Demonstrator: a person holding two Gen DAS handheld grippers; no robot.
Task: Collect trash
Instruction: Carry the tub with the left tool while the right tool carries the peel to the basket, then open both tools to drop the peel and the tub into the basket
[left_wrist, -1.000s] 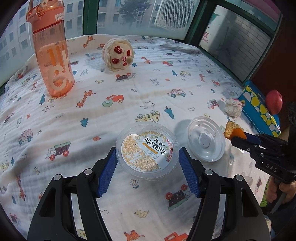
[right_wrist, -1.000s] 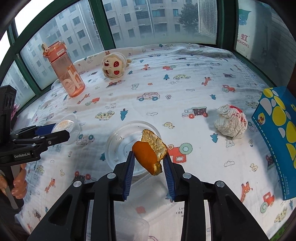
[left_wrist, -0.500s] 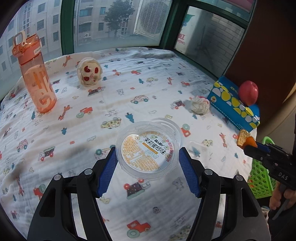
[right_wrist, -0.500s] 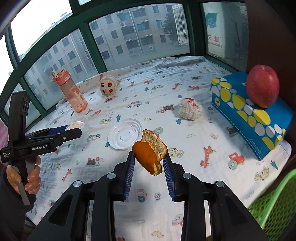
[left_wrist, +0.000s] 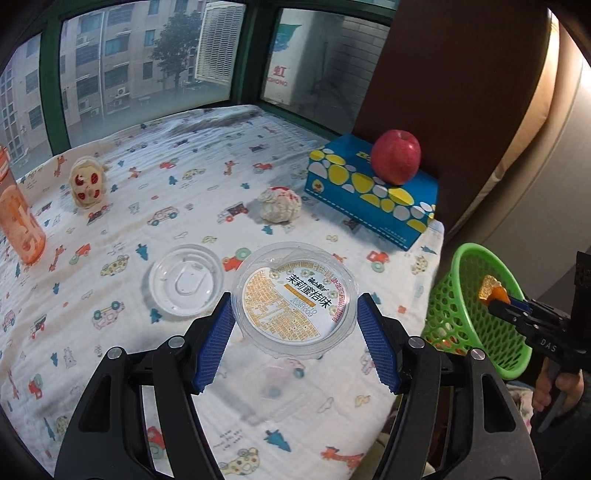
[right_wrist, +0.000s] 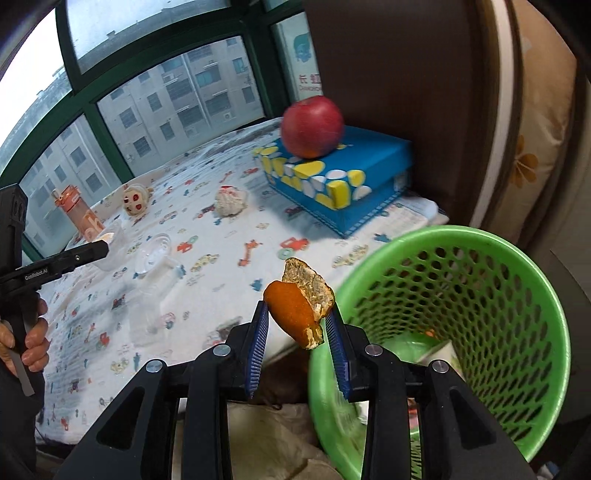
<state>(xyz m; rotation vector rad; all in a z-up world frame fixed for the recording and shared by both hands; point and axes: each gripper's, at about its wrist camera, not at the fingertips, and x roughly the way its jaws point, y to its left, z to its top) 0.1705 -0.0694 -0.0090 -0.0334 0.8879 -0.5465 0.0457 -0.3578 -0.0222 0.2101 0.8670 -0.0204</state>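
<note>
A: Left wrist view. What does the left gripper (left_wrist: 295, 328) carry?

B: A clear plastic cup (left_wrist: 295, 299) with a printed foil seal, clamped between the blue pads, above the patterned cloth (left_wrist: 110, 369). On the cloth lie a clear lid (left_wrist: 185, 280) just left of the cup, and a crumpled tissue (left_wrist: 279, 205) farther back. A red apple (left_wrist: 396, 156) sits on the blue box (left_wrist: 369, 195). At right, the right gripper (left_wrist: 498, 301) pinches an orange peel (left_wrist: 491, 288) in front of the green basket (left_wrist: 476, 314).

A: Right wrist view. Where is the peel?

B: The right gripper (right_wrist: 297, 325) grasps the orange peel (right_wrist: 299, 314) at the near rim of the green basket (right_wrist: 480, 306), which stands beyond the cloth's edge with some litter inside. At far left, a hand (right_wrist: 31, 339) holds the left gripper's handle; the cup it carries is mostly hidden.
</note>
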